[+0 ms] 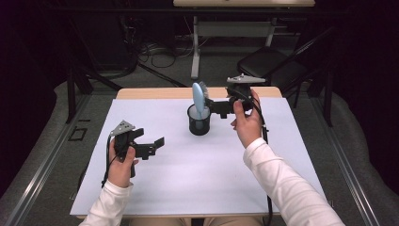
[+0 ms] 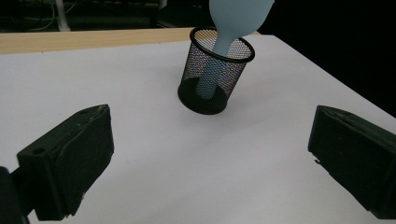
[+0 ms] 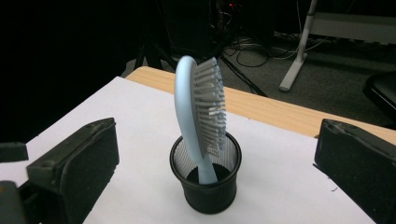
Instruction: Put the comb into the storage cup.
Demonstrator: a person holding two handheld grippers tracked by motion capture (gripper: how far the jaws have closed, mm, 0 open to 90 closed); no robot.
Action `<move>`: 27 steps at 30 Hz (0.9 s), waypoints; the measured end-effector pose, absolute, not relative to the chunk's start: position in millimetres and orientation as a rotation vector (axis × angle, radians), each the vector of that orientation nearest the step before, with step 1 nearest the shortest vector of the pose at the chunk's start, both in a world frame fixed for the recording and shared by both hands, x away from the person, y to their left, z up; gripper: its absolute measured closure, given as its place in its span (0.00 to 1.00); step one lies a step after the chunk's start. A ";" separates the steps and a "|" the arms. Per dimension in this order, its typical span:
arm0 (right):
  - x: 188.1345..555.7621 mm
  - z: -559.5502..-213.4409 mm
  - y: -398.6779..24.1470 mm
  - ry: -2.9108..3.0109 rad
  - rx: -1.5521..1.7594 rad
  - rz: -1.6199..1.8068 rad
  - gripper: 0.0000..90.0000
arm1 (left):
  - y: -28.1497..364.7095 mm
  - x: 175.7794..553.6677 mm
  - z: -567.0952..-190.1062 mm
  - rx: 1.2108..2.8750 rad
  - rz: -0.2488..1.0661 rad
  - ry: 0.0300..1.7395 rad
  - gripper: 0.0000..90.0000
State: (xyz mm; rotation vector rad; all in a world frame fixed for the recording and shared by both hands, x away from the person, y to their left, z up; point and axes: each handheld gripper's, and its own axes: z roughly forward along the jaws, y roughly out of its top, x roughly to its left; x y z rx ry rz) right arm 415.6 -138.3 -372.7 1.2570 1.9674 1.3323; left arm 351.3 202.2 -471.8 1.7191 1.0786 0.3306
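A black mesh cup [image 1: 198, 123] stands on the white sheet [image 1: 188, 179] near the table's middle back. A light blue hairbrush [image 1: 199, 98] stands in it handle down, its head rising above the rim. My right gripper [image 1: 214, 107] hovers just right of the cup, open, its jaws apart from the brush. In the right gripper view the brush [image 3: 198, 102] and cup [image 3: 205, 191] sit between the wide jaws of my right gripper [image 3: 217, 172], bristles to the right. My left gripper [image 1: 157, 145] is open at the left, with nothing in it; its own view shows the cup [image 2: 215, 74] ahead.
The wooden table edge [image 1: 155, 92] shows behind the sheet. Beyond the table are a black chair [image 1: 273, 66], a desk leg [image 1: 195, 52] and cables on the floor. A dark drop lies past the sheet's right edge [image 2: 327, 79].
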 end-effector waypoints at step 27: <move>353.4 -435.9 -172.1 1.944 1.234 1.300 0.00 | 209.1 352.1 -471.0 1.705 0.336 1.086 0.00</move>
